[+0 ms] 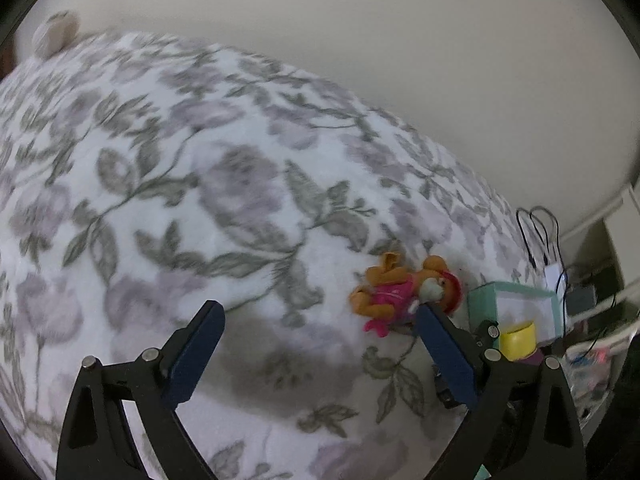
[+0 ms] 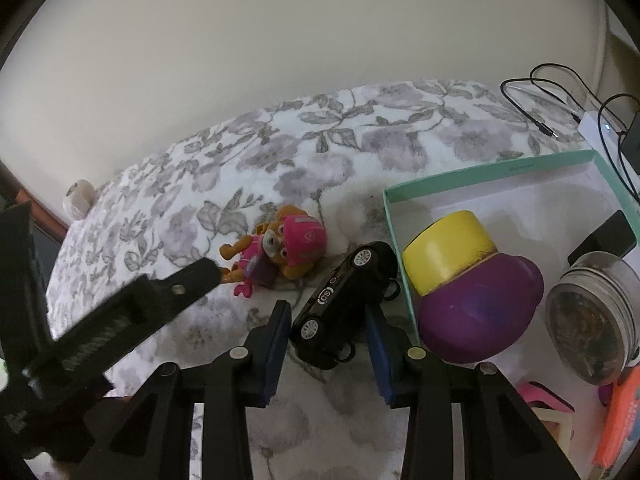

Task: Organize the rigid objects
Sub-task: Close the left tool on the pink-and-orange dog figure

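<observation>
Two wide-apart fingers of my right gripper [image 2: 327, 316] straddle the toy car [image 2: 345, 305] at lower centre, not yet pinching. It looks small, hard, glossy; I'd squeeze its flat doors. My left gripper [image 1: 320, 316] hangs open, empty

One toy car [image 2: 347, 304], one pup figure [image 2: 280, 250], one box [image 2: 496, 168].

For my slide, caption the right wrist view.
Right gripper straddles black toy car beside teal box on floral bedspread.

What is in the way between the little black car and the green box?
Nothing visible blocks it. The black toy car sits between the right gripper's fingers, right beside the teal box's wall. That low wall must be cleared, and the purple-and-yellow toy fills the near corner.
</observation>
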